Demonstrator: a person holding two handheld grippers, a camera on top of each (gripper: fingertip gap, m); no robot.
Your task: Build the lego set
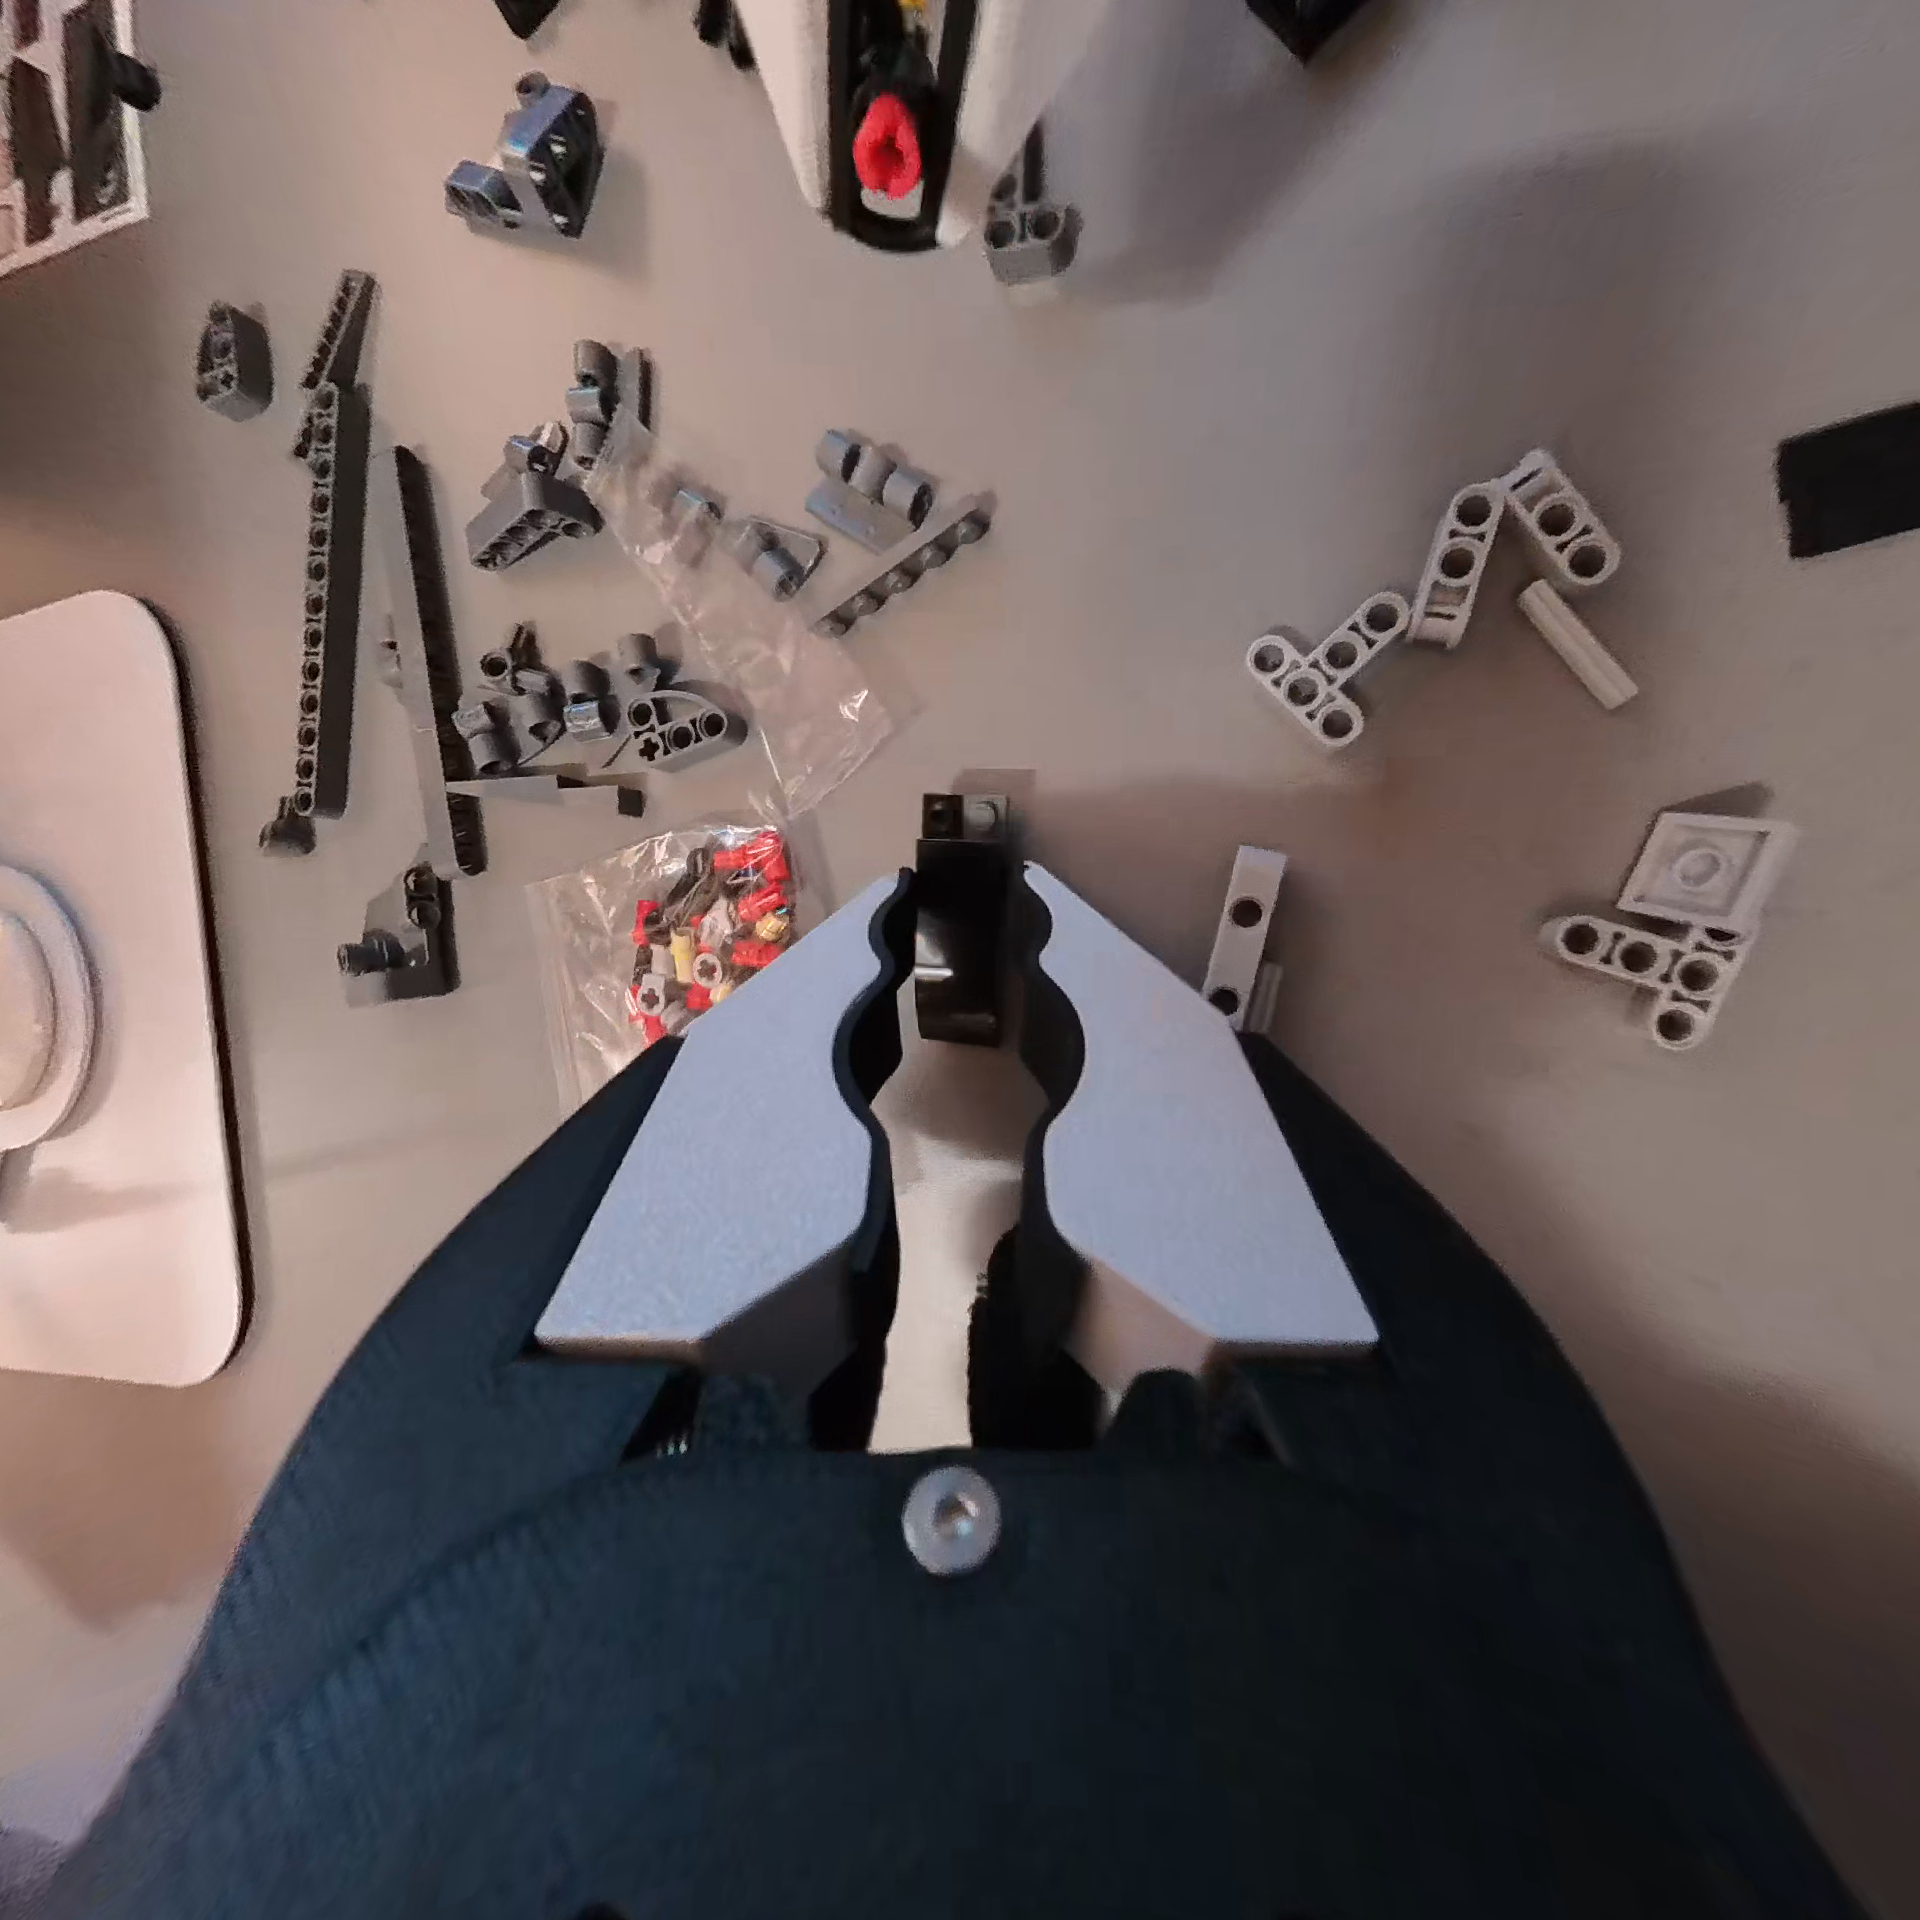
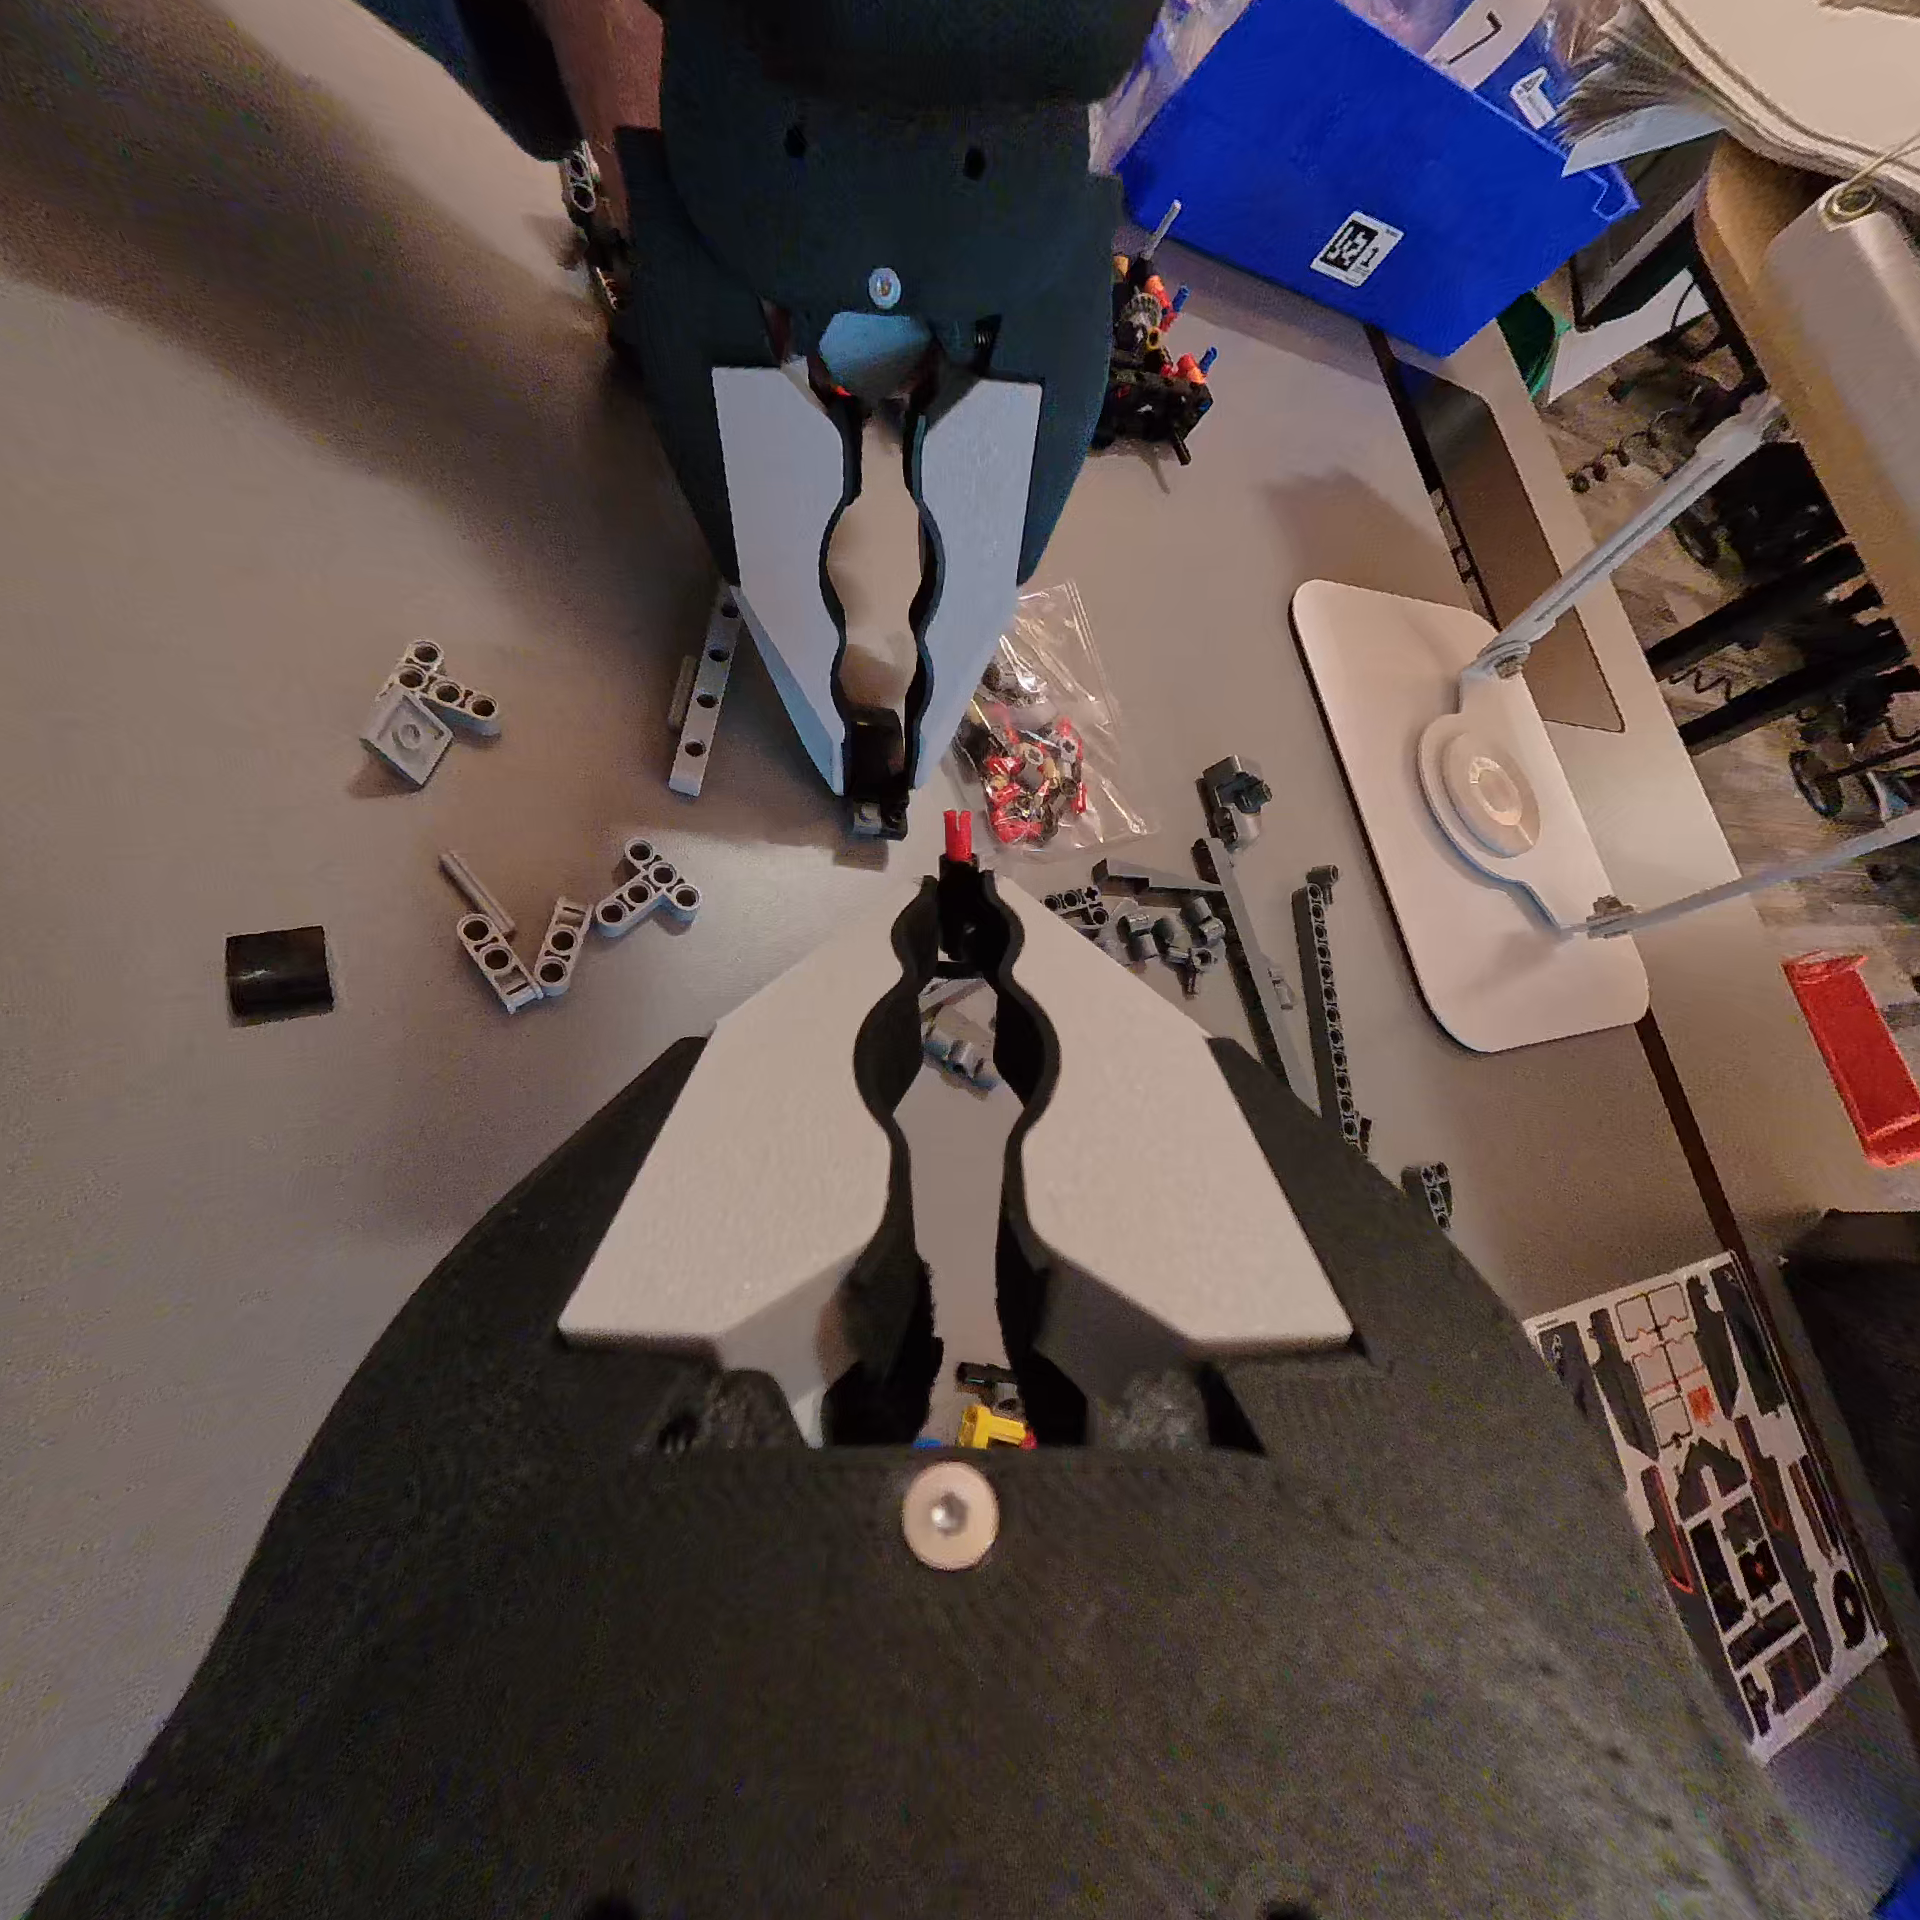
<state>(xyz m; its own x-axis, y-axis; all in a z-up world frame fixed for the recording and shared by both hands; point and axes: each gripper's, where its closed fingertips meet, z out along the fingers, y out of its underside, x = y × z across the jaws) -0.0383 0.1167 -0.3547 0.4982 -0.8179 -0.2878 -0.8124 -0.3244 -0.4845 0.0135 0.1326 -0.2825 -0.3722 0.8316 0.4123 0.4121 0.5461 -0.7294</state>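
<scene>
My left gripper (image 1: 961,883) is shut on a black curved Lego piece (image 1: 958,940) whose far end carries a small grey and black connector (image 1: 968,816), held just above the grey table. In the right wrist view the left gripper (image 2: 878,774) faces me with that piece (image 2: 878,753) in its tips. My right gripper (image 2: 956,894) is shut on a small black connector (image 2: 958,914) with a red pin (image 2: 957,834) sticking out toward the left gripper. The right gripper shows at the top of the left wrist view, the red pin (image 1: 885,145) pointing at me.
Dark grey beams (image 1: 322,613) and connectors lie left. A clear bag of red and yellow pins (image 1: 707,940) lies beside the left gripper. Light grey beams (image 1: 1455,582), a grey plate (image 1: 1699,868) and a black curved piece (image 2: 278,968) lie scattered. A white lamp base (image 2: 1475,821), sticker sheet (image 2: 1714,1496) and blue bin (image 2: 1351,156) stand nearby. Tip to tip, the grippers are about 9 centimetres apart.
</scene>
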